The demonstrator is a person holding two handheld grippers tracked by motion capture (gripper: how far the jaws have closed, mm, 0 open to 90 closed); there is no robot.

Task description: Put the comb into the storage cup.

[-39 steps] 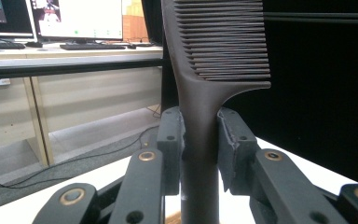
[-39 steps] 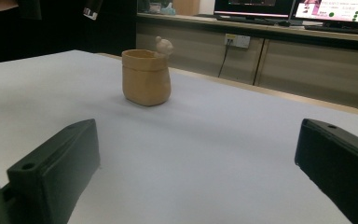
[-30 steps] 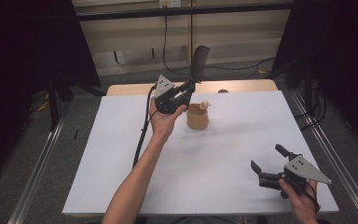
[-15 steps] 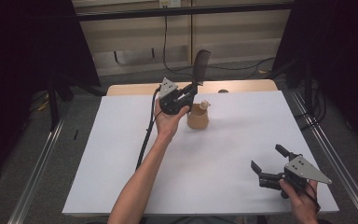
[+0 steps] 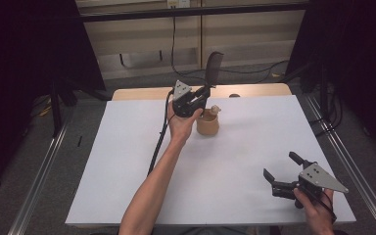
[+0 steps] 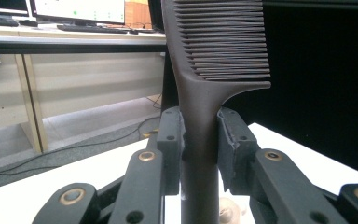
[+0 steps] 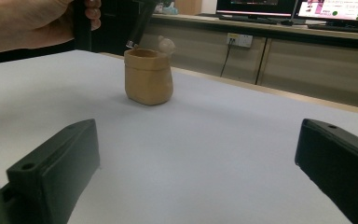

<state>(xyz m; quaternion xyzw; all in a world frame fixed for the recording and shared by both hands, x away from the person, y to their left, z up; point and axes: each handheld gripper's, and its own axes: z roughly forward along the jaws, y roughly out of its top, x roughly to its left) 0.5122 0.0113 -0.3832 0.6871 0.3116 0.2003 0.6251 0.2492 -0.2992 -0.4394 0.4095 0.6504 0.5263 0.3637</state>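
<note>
High view: your left gripper [image 5: 201, 94] clamps comb [image 5: 213, 67] upright over tan pot [image 5: 208, 125], far centre; off-centre descent could tip pot.
Left gripper view: handle [image 6: 198, 135] pinched; may slip.
Right gripper view: jaws wide, empty.

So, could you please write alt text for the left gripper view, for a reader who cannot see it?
A dark comb stands upright, its handle clamped between the two black jaws of the left gripper, teeth pointing right. Behind it are a white table, a wooden counter and monitors.
</note>
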